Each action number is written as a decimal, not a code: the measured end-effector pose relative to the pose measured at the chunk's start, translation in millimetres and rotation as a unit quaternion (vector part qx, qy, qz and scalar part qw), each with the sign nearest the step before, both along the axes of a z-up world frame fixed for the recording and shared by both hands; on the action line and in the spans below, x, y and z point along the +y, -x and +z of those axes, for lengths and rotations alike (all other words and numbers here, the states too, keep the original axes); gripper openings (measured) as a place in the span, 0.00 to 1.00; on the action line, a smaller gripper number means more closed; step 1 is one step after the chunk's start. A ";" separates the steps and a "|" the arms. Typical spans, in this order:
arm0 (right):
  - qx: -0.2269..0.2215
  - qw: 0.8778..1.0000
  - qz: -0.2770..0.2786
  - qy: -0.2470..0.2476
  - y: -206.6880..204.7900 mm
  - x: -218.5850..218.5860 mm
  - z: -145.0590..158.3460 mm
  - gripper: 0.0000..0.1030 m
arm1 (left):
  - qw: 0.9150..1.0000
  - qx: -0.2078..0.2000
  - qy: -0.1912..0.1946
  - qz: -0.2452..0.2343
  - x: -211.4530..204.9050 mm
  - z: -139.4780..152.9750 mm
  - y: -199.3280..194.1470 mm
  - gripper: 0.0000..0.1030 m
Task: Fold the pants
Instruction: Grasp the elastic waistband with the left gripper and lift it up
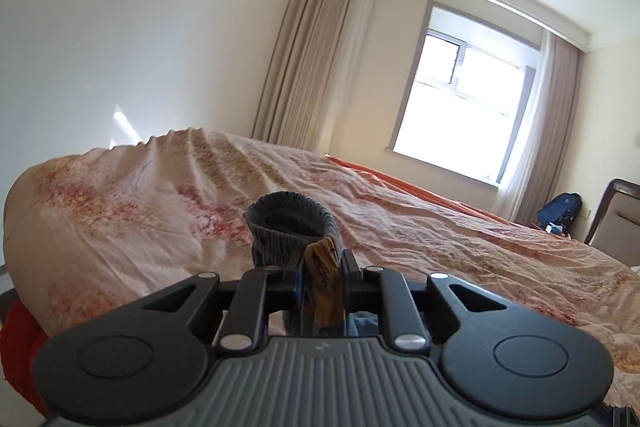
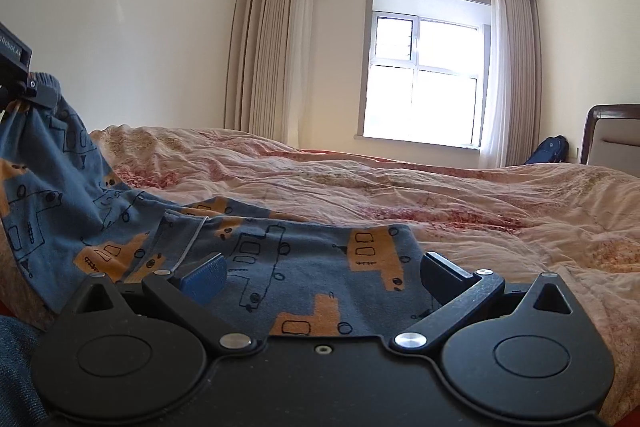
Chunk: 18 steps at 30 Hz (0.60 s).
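In my left camera, my left gripper (image 1: 320, 269) has its jaws pinched tight on the stretchy cuff of the pants (image 1: 294, 227), held up over the bed (image 1: 440, 227); if the pinch is too small, the cuff could slip out. In my right camera, my right gripper (image 2: 324, 273) sits with jaws wide apart over the blue pants (image 2: 288, 263) lying flat on the bed (image 2: 460, 195), and it might grab the blanket too if I close it too low.
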State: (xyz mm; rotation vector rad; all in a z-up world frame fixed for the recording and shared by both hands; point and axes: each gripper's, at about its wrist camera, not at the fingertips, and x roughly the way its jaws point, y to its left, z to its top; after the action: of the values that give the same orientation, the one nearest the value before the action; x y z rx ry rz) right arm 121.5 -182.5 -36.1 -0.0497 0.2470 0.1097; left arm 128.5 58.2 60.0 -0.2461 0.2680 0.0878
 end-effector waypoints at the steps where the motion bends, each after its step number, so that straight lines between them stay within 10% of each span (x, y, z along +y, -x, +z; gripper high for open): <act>1: -0.002 1.000 -0.005 -0.002 2.1 -4.8 0.3 1.00 | 1.000 -0.007 -0.011 -0.014 -10.8 5.2 0.8 0.18; 10: -0.004 0.998 -0.060 -0.016 16.1 -51.3 0.7 1.00 | 0.983 -0.029 -0.099 -0.150 -118.2 19.5 -0.5 0.18; 18: 0.014 0.994 -0.105 -0.023 28.8 -91.9 -9.3 1.00 | 0.967 0.016 -0.096 -0.234 -183.0 -22.9 -16.4 0.18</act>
State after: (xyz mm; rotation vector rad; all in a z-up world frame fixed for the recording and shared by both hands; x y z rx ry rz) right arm 92.7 -274.4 -45.4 0.0240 0.2762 -0.0932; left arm 144.9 -124.8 37.1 0.0150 0.3415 -0.3498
